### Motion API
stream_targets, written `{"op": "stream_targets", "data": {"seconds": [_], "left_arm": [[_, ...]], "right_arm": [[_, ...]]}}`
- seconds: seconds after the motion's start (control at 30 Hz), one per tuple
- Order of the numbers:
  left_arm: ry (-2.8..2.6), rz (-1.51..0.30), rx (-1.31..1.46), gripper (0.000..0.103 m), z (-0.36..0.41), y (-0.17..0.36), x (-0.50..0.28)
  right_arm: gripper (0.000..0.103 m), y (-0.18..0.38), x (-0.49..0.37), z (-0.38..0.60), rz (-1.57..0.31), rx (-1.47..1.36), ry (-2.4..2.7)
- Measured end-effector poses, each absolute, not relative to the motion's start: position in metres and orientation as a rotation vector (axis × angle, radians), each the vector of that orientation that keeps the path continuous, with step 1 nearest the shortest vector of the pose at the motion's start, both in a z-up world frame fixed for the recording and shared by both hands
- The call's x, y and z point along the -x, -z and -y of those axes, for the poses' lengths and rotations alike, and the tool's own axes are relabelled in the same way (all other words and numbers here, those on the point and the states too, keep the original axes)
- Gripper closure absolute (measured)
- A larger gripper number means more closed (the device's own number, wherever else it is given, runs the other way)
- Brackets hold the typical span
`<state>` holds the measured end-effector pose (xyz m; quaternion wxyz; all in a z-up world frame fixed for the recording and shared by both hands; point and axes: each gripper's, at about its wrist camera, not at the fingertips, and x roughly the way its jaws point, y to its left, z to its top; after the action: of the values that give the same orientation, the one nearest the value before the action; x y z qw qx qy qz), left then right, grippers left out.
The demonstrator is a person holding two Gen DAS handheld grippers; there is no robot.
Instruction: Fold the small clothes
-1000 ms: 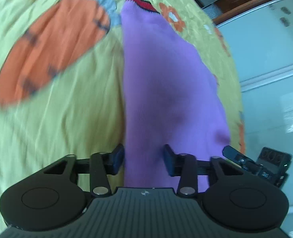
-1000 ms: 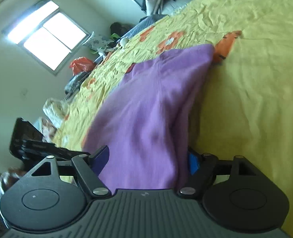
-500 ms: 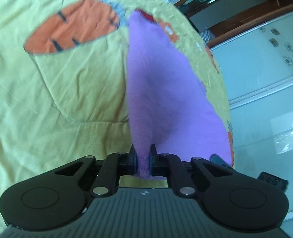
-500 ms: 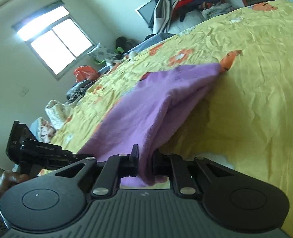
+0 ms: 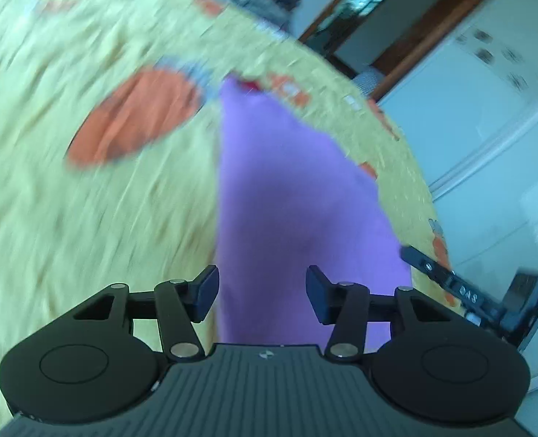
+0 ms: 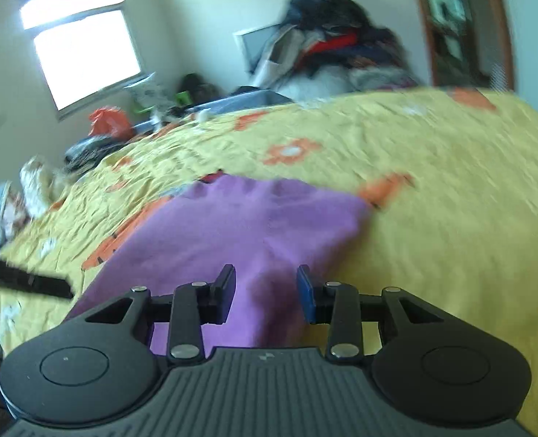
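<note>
Currently both tongs stand wide with nothing between the pads. Left tongs (image 5: 261,293) sit over the near edge of the purple garment (image 5: 298,200); right tongs (image 6: 265,296) sit over the same garment (image 6: 247,225) from its other side, gap somewhat narrower than the left but clearly apart from the cloth.

Location: garment lies on the bed, on the yellow bedspread (image 5: 87,218), a long strip running away from the left camera, next to the orange carrot print (image 5: 138,116). A red trim shows at its far end. It reads as already doubled over, though motion blur in both views makes the layer count uncertain.

Step in hand, as judged: released after a fold; next fold not yet begun.

Notes for doing it well:
- Take both near corners together, catching all layers in each pinch.
- Lift evenly so the edge stays straight, then carry it toward the far end.
- Lay it down square on the far edge before letting go.
- Risk: a single-layer pinch would peel the fold open.

Counts: tongs 2; purple garments 1; carrot prints seen in left view 1; windows (image 6: 83,47) 1; clothes heap (image 6: 341,36) beyond the bed 1.
</note>
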<state>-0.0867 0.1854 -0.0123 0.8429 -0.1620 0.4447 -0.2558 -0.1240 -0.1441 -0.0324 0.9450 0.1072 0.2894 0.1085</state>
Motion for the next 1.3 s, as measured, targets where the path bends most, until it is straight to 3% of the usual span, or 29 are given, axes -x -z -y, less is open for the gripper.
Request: {"op": "stream_targets", "data": {"seconds": [0.07,0.27,0.43,0.57,0.73,0.8,0.87,0.9,1.03,1.13,1.3], "left_arm": [[0.540,-0.904,0.288,0.043,-0.166,0.011,0.077],[0.482,-0.899,0.151,0.043,-0.137,0.037,0.074],[0.483,-0.884,0.179,0.040,-0.150,0.024,0.093],[0.421,-0.866,0.193,0.029,-0.163,0.021,0.107],[0.403,-0.941,0.227,0.036,-0.171,0.041,0.110],[0.408,-0.922,0.213,0.036,-0.168,0.043,0.114],[0.410,-0.907,0.191,0.035,-0.165,0.045,0.118],[0.407,-0.900,0.170,0.030,-0.162,0.045,0.120],[0.408,-0.883,0.163,0.020,-0.161,0.047,0.128],[0.384,-0.867,0.162,0.018,-0.167,0.048,0.136],[0.394,-0.868,0.179,0.009,-0.177,0.048,0.148]], "right_arm": [[0.069,0.037,0.108,0.133,-0.619,-0.163,-0.210],[0.069,0.052,0.088,0.131,-0.668,-0.083,-0.160],[0.068,0.036,0.101,0.119,-0.662,-0.045,-0.154],[0.067,0.028,0.108,0.112,-0.665,-0.030,-0.152],[0.067,0.030,0.109,0.105,-0.677,-0.007,-0.149],[0.063,0.034,0.107,0.104,-0.686,-0.001,-0.146],[0.042,0.042,0.103,0.103,-0.711,0.031,-0.123],[0.039,0.044,0.104,0.104,-0.708,0.033,-0.104],[0.037,0.041,0.121,0.108,-0.698,0.012,-0.096],[0.026,0.039,0.140,0.108,-0.703,0.008,-0.074],[0.026,0.039,0.171,0.098,-0.685,0.021,-0.062]]}}
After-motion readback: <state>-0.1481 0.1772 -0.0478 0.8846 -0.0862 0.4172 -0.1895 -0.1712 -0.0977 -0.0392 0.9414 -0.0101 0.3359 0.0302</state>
